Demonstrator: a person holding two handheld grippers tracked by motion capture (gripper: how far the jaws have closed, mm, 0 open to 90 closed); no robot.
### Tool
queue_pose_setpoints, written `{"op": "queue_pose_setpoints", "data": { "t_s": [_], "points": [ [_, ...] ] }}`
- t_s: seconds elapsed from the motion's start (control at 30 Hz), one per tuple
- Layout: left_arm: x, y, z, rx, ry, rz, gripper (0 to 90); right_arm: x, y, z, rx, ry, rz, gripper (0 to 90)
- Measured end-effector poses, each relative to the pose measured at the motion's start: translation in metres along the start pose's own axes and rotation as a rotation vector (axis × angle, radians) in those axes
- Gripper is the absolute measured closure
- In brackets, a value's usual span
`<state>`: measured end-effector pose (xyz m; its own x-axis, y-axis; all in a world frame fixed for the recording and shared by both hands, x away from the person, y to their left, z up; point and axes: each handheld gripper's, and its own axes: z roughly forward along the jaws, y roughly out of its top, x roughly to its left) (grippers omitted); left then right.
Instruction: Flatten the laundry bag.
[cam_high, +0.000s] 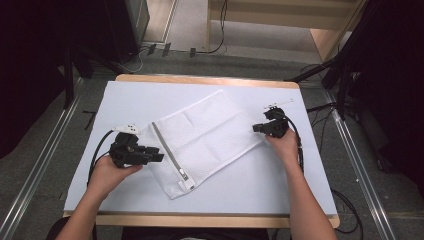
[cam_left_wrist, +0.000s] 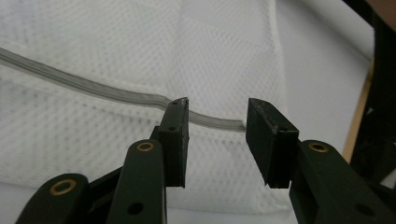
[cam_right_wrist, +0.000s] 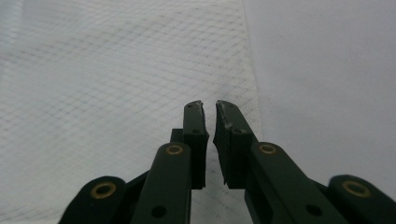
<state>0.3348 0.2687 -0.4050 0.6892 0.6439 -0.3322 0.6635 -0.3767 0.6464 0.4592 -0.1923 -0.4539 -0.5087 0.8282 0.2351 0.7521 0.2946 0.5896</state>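
Left gripper (cam_left_wrist: 217, 116) gapes at the mesh bag's (cam_high: 200, 137) zipper (cam_left_wrist: 93, 88); right gripper (cam_right_wrist: 210, 108) nearly clenched, empty.

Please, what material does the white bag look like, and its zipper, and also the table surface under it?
The white bag looks like synthetic mesh fabric, matte: the left gripper view shows a fine grid of small holes. Its zipper has a smooth grey tape; plastic or metal teeth cannot be told. The table has a matte white cover, perhaps a sheet or laminate, and a light edge that looks like wood.
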Motion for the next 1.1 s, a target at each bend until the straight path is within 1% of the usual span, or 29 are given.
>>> {"op": "queue_pose_setpoints", "data": {
  "t_s": [0.03, 0.1, 0.13, 0.2, 0.23, 0.3, 0.33, 0.43, 0.53, 0.63, 0.67, 0.7, 0.77, 0.93, 1.0, 1.03, 1.1],
  "points": [
    [0.004, 0.004, 0.000, 0.005, -0.003, -0.003, 59.4, 0.001, 0.000, -0.003, -0.005, 0.008, 0.000, 82.1],
    [0.012, 0.011, 0.002, -0.001, -0.002, -0.017, 59.1, 0.004, -0.002, -0.009, -0.015, 0.013, -0.001, 80.5],
    [0.015, 0.014, 0.003, -0.002, 0.006, -0.019, 59.1, 0.005, -0.003, -0.012, -0.020, 0.018, -0.007, 79.8],
    [0.022, 0.021, 0.005, 0.010, 0.026, -0.012, 58.5, 0.008, -0.006, -0.016, -0.028, 0.019, -0.008, 77.6],
    [0.025, 0.024, 0.007, 0.016, 0.027, -0.015, 57.7, 0.010, -0.007, -0.017, -0.027, 0.023, -0.005, 75.9],
    [0.033, 0.029, 0.010, 0.019, -0.002, -0.032, 53.1, 0.013, -0.009, -0.019, -0.030, 0.034, -0.005, 73.0],
    [0.036, 0.032, 0.011, 0.020, 0.001, -0.037, 51.0, 0.014, -0.010, -0.020, -0.032, 0.035, -0.007, 71.7],
    [0.046, 0.039, 0.015, 0.016, 0.036, -0.041, 49.4, 0.020, -0.015, -0.023, -0.044, 0.043, -0.017, 65.5],
    [0.055, 0.045, 0.020, 0.021, 0.046, -0.053, 49.9, 0.027, -0.021, -0.026, -0.054, 0.047, -0.037, 59.4],
    [0.064, 0.050, 0.025, 0.038, 0.060, -0.057, 50.1, 0.032, -0.028, -0.028, -0.060, 0.053, -0.055, 57.4],
    [0.066, 0.051, 0.026, 0.041, 0.068, -0.048, 50.2, 0.033, -0.030, -0.028, -0.061, 0.057, -0.052, 57.0],
    [0.068, 0.052, 0.027, 0.030, 0.075, -0.045, 50.8, 0.034, -0.032, -0.029, -0.060, 0.067, -0.046, 56.5],
    [0.073, 0.051, 0.028, 0.020, 0.063, -0.055, 51.3, 0.035, -0.036, -0.030, -0.063, 0.079, -0.040, 55.1],
    [0.085, 0.049, 0.034, 0.052, 0.100, -0.050, 52.2, 0.036, -0.042, -0.029, -0.062, 0.078, -0.052, 54.4],
    [0.089, 0.050, 0.036, 0.062, 0.102, -0.053, 52.4, 0.037, -0.044, -0.028, -0.056, 0.071, -0.049, 54.1],
    [0.091, 0.051, 0.037, 0.061, 0.101, -0.061, 52.6, 0.036, -0.045, -0.028, -0.052, 0.067, -0.051, 53.9],
    [0.094, 0.053, 0.037, 0.060, 0.119, -0.053, 52.7, 0.036, -0.048, -0.028, -0.047, 0.061, -0.051, 53.8]
  ]
}}
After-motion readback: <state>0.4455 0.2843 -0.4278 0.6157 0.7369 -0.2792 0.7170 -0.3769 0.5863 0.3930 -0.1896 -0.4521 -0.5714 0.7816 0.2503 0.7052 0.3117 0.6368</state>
